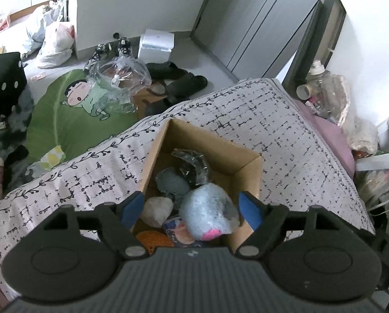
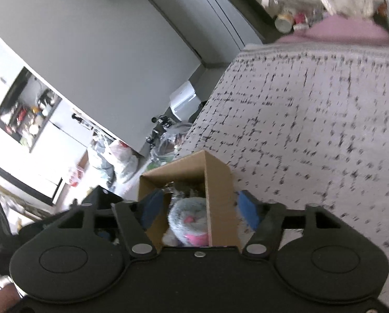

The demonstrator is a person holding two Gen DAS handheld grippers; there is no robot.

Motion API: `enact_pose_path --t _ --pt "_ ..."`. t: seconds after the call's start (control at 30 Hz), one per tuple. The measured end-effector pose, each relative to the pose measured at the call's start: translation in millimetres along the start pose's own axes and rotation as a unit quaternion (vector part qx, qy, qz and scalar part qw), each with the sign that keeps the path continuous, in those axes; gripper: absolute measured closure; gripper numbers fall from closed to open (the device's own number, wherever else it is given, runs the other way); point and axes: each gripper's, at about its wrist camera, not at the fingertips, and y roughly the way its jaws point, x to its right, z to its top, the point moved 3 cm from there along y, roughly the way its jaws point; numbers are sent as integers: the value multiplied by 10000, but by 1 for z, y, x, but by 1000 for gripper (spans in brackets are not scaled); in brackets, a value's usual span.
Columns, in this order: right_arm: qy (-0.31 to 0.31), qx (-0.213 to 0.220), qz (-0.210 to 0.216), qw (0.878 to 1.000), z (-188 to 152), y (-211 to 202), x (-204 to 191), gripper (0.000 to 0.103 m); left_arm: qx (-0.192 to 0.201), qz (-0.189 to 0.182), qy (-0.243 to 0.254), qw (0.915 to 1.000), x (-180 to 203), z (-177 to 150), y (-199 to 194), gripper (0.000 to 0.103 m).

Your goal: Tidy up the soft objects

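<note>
- A brown cardboard box (image 1: 249,172) sits open on a quilt (image 1: 285,125) — pale cloth printed with broken black grid marks and a leafy vine border.
- Inside lie soft things: a fluffy pale-blue plush (image 1: 207,212) with a pink patch, wrapped in clear crinkly film; a round whitish lump (image 1: 158,210); a grey-blue bundle (image 1: 172,182); crumpled clear plastic (image 1: 191,164) over something dark.
- The left gripper (image 1: 191,211) hangs over the box, blue-padded jaws spread wide to either side of the plush; no pad clearly presses it.
- The right gripper (image 2: 198,210) — its view blurred — has its jaws apart, straddling the box's right wall (image 2: 220,203); whether the pads touch it I cannot tell.
</note>
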Motion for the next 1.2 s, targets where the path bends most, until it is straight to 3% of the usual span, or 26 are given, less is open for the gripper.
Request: enact_pose_path --t 0.27,0.33,0.53,0.8,1.2 --pt "-140 277 -135 9994 -2 -34 10 15 -44 26 184 9998 16 -16 -17 17" --pt "-213 330 -198 9990 -3 -42 12 10 -61 -23 285 9996 21 -21 -21 10" --pt "-221 566 -274 9978 -6 -70 22 1 -25 -74 505 9987 38 -36 -33 1" --pt "-282 863 -500 9946 -13 -103 37 0 77 -231 794 9965 54 -56 -53 0" --pt "-541 911 -696 9919 -35 -141 37 0 161 -369 1200 9920 59 -83 -84 0"
